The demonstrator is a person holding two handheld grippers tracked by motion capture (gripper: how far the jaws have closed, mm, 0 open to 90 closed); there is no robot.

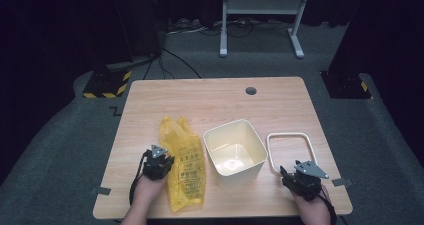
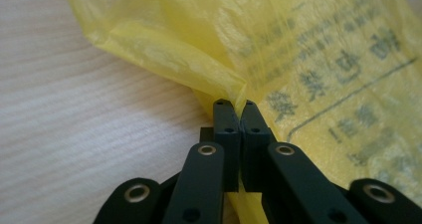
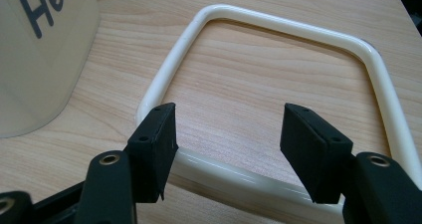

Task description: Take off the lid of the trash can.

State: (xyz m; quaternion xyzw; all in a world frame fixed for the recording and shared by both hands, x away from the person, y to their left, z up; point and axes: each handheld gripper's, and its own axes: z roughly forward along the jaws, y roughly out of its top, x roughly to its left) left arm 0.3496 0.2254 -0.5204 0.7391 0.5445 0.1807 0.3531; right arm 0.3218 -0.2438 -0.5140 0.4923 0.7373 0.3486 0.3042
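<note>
Left claw [image 2: 238,104] pinched tight on yellow bag [image 2: 308,59]; right claw [image 3: 226,149] agape over ring [image 3: 278,35].

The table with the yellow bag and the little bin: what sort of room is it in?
Probably a lab or test room rather than a home. The wooden table stands on grey carpet amid dark curtains, cables trail across the floor, and black-and-yellow hazard-striped bases sit beside it.
</note>
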